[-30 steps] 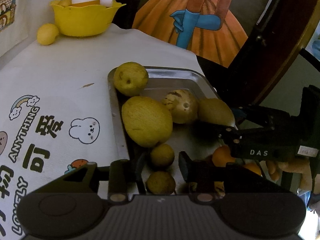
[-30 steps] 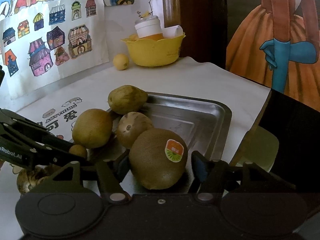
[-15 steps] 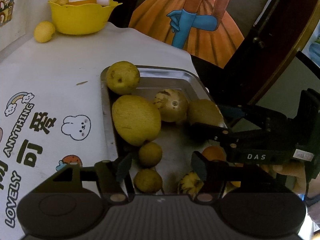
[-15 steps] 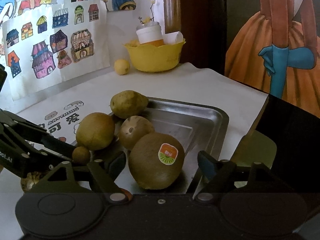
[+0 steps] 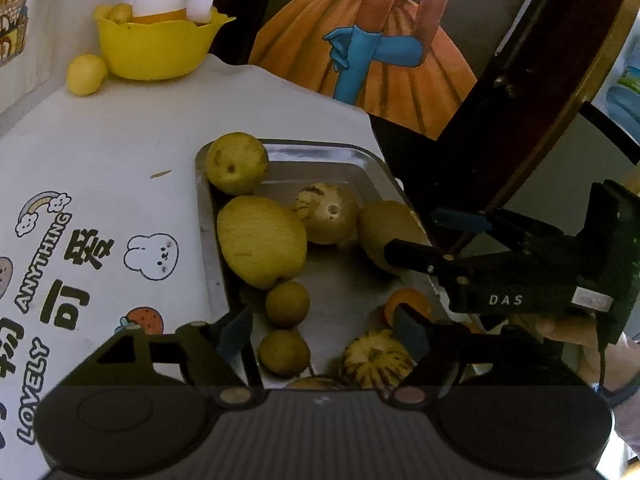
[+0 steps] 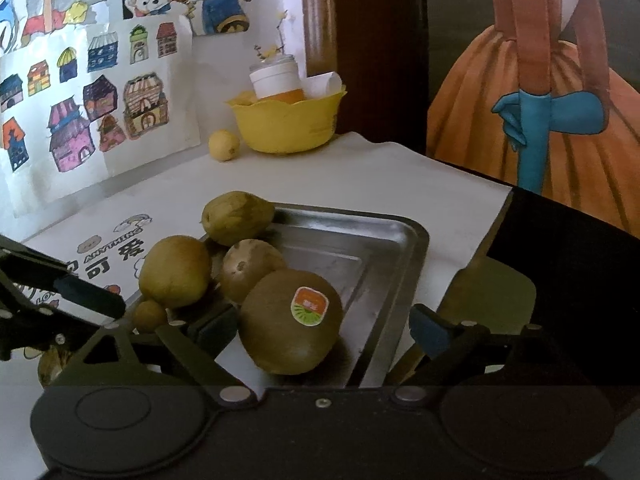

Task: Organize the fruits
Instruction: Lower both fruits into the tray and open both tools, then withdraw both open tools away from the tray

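A steel tray [image 5: 205, 240] holds several fruits: two large yellow-green ones [image 5: 260, 240], a spotted one [image 5: 326, 212], two small round ones [image 5: 286, 352], a striped one [image 5: 374, 360] and an orange one [image 5: 406, 300]. My left gripper [image 5: 324, 332] hangs over the tray's near end, its jaws opening, with the small round fruits and the striped fruit between them and untouched. My right gripper [image 6: 320, 328] straddles a stickered kiwi [image 6: 288, 320] resting in the tray [image 6: 404, 264]. Its jaws are opening and its pads stand off the kiwi.
A yellow bowl [image 5: 156, 48] with a white-lidded jar stands at the table's far end, a lemon [image 5: 86, 74] beside it. A printed white cloth [image 5: 100, 160] covers the table, whose edge drops off just right of the tray. A person's hand [image 5: 560, 328] holds the right gripper.
Both grippers' jaws have spread wider. The left fingers drew apart from the small round fruits. The right fingers came off the kiwi, which stays in the tray.
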### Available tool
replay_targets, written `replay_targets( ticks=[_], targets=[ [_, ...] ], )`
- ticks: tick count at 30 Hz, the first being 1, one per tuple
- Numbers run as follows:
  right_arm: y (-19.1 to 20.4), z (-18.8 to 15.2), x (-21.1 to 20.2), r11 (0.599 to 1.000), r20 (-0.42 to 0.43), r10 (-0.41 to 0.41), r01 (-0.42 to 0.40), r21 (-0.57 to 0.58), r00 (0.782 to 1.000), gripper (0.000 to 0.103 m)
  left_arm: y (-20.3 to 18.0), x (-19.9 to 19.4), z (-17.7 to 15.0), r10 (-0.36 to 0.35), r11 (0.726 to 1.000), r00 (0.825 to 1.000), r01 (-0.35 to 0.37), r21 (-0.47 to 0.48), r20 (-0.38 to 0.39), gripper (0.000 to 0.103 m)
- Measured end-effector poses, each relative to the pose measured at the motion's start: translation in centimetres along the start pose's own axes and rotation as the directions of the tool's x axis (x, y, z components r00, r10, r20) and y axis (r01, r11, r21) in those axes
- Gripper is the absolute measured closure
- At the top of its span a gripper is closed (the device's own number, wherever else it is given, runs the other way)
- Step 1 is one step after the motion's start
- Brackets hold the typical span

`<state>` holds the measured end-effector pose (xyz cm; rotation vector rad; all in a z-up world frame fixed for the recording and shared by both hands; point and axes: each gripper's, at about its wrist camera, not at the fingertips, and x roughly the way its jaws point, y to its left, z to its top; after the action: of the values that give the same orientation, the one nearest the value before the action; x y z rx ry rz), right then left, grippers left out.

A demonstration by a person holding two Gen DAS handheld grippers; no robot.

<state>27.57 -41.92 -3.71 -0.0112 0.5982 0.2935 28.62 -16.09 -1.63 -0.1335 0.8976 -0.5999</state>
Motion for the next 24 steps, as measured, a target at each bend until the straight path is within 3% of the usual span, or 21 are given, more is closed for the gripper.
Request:
replay_targets(
  ticks=[10, 24],
  targets=[
    [0.2, 0.2, -1.3, 0.999, 0.023, -0.029, 0.029, 0.019, 0.999, 0.001, -1.1, -2.1, -0.6, 0.001, 0.999, 0.999, -0.002, 0.039, 0.034, 0.008],
    [2.4, 0.2, -3.8, 0.998, 0.047, -0.056, 0.056, 0.003, 0.997, 0.001, -1.0, -5.9, -1.5, 0.049, 0.999, 0.988, -0.047, -0.014, 0.147, 0.001]
  ],
)
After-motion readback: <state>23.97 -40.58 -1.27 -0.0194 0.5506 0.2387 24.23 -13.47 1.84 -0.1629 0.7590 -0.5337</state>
